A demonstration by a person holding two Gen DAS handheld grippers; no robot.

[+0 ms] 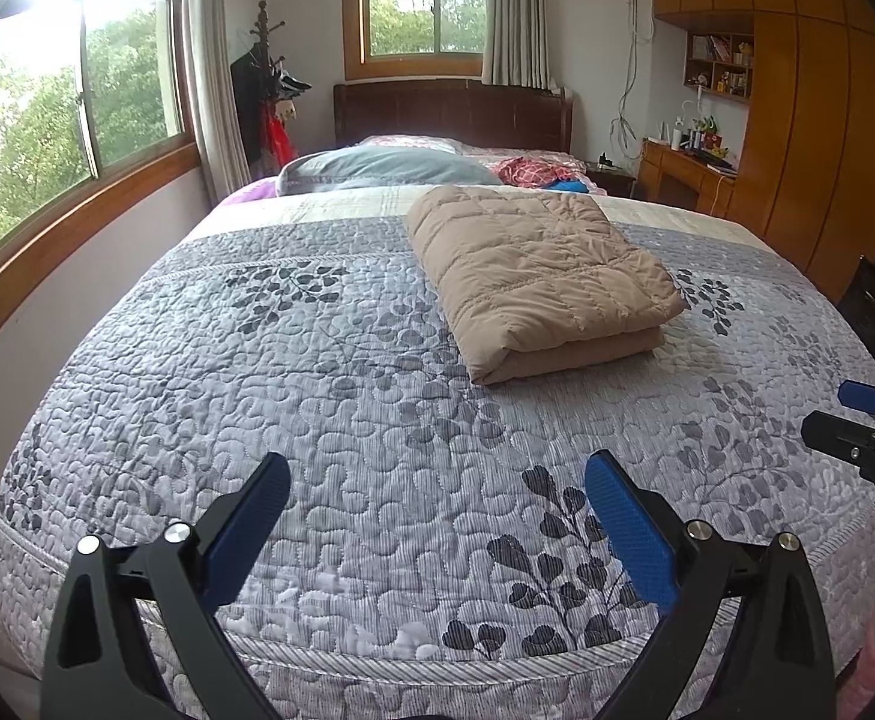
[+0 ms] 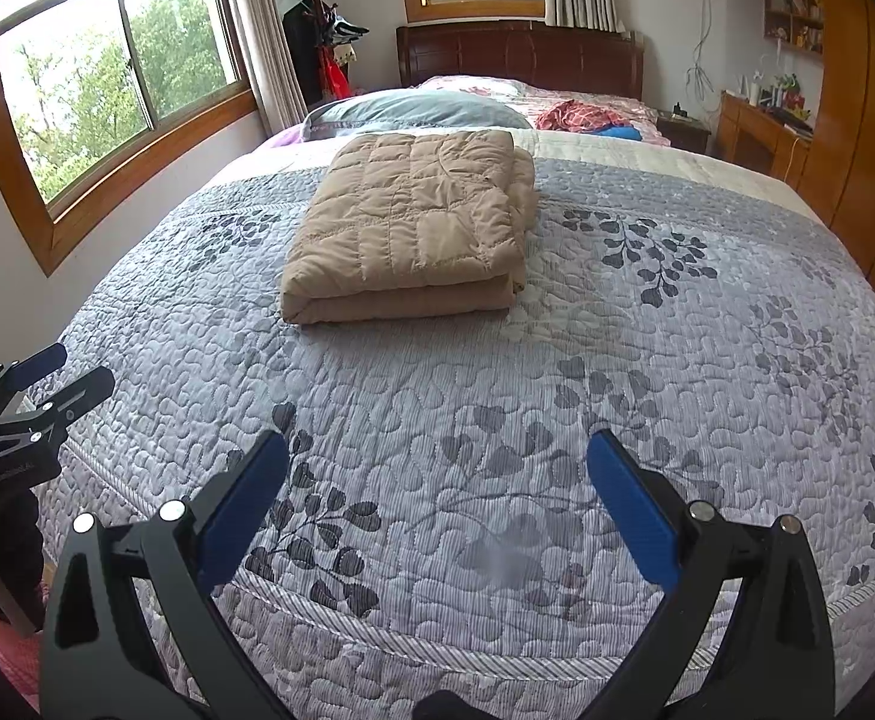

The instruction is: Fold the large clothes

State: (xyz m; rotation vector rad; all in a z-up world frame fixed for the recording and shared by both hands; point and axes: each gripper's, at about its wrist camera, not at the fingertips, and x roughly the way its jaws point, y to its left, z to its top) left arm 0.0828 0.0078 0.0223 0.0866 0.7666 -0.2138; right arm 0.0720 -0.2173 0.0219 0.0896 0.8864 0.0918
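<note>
While both tongs (image 1: 437, 531) (image 2: 437, 510) gape empty, the folded quilted coat (image 1: 536, 276) (tan) lies lengthwise — toward the headboard (image 1: 452, 114)

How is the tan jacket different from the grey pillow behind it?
The jacket is tan with stitched squares; the pillow is grey-blue and smooth. The jacket is folded into a flat stack of layers; the pillow is one puffy mound. The jacket lies mid-bed on the quilt; the pillow sits farther back, toward the headboard. Both are soft and rest on the bed.

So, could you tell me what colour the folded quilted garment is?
Tan-beige folded quilted garment; clearest in the right wrist view.
</note>
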